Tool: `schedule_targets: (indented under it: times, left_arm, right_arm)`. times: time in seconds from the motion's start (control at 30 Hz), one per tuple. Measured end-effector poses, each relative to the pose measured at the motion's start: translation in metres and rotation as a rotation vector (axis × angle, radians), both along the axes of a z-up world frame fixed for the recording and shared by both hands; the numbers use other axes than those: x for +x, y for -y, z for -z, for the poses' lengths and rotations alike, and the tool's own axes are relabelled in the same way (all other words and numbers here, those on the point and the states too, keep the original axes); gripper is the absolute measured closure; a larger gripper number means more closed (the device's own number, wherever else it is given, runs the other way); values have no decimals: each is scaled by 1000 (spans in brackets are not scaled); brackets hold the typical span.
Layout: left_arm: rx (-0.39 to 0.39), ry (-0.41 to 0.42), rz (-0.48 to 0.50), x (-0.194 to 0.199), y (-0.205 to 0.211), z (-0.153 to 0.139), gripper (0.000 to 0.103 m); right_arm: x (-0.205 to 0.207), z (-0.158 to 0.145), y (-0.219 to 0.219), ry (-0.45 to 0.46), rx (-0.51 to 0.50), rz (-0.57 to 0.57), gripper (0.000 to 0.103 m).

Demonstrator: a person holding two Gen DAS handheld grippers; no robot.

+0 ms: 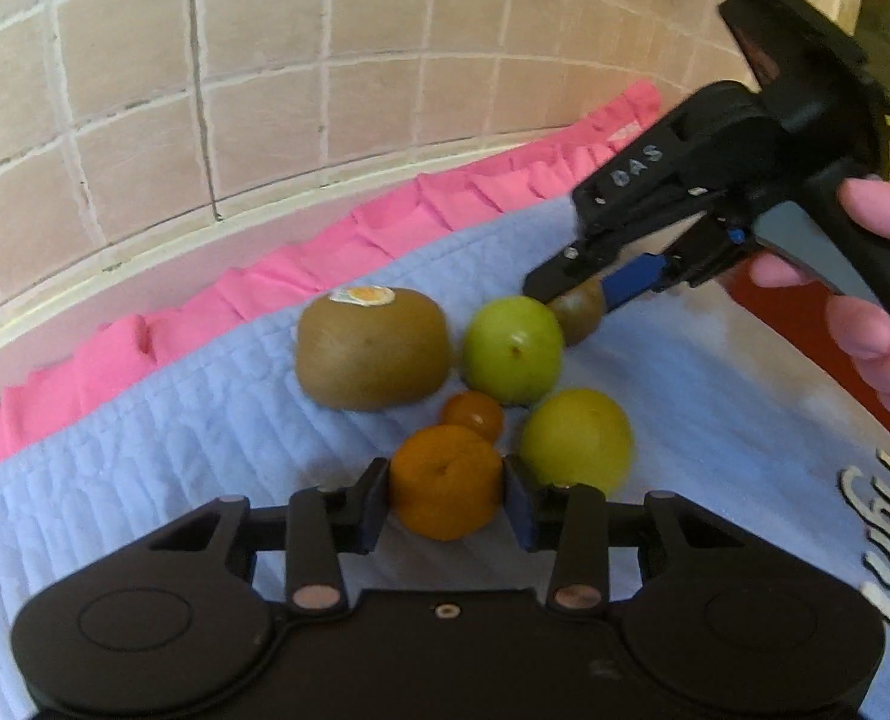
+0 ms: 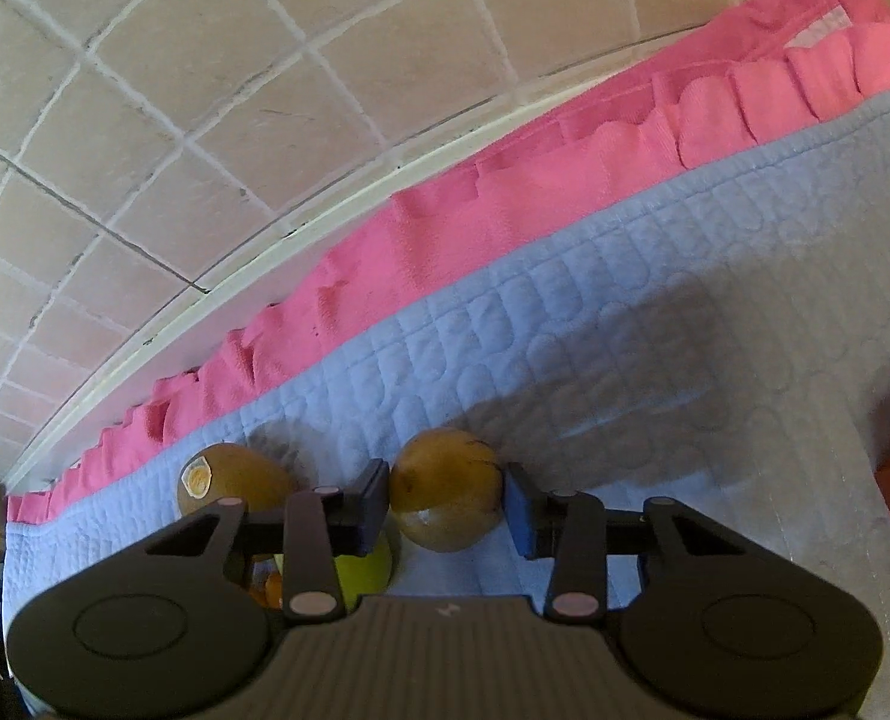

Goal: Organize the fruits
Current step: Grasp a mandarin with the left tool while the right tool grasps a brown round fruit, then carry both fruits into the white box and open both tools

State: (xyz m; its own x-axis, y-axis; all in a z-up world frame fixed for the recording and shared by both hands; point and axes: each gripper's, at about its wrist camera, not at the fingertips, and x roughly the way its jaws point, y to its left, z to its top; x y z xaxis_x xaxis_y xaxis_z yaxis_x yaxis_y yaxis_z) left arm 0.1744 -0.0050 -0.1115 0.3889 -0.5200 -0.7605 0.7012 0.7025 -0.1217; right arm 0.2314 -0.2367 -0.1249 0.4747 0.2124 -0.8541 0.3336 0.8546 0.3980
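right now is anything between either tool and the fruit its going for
Nothing visible. The left tool is already closed on the orange fruit, and the right tool is closed on the small brown fruit.

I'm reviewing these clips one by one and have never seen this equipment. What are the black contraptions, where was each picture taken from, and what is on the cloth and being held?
No robot here: a person holds a black two-finger gripper in each hand, each carrying a wide-angle camera that looks along its fingers.

The left wrist view shows the left gripper closed on an orange mandarin. Further off, the hand holds the right gripper, pinched on a small brown fruit.

The right wrist view shows that same grip up close: right gripper, brown fruit.

On the blue quilted cloth lie a stickered kiwi, a green fruit, a yellow-green fruit and a tiny orange fruit. Behind are a pink ruffled cloth and tiled wall.
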Motion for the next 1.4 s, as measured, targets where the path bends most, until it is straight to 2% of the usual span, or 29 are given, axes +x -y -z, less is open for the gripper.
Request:
schedule_targets:
  times: [0.23, 0.57, 0.63, 0.73, 0.87, 1.07, 1.23, 1.4]
  left_arm:
    - [-6, 7, 32, -36, -9, -10, 56]
    - [-71, 54, 40, -85, -24, -48, 56]
    - [-79, 86, 43, -89, -21, -62, 56]
    - [-81, 197, 89, -95, -7, -92, 56]
    - [-182, 283, 185, -94, 22, -137, 56]
    - [-288, 323, 350, -86, 93, -176, 56]
    - [-350, 332, 429, -85, 157, -195, 56]
    - [-357, 285, 482, -86, 224, -187, 55]
  right_arm:
    - [-18, -12, 2, 37, -14, 9, 62]
    - [-60, -46, 13, 136, 60, 57, 62]
    - [-69, -58, 14, 170, 71, 66, 62]
    - [-90, -79, 22, 230, 74, 82, 62]
    - [-128, -111, 46, 328, 69, 142, 62]
    - [-198, -148, 101, 439, 46, 293, 62]
    - [-261, -180, 148, 514, -79, 439, 62]
    - [-317, -181, 199, 506, -177, 595, 62]
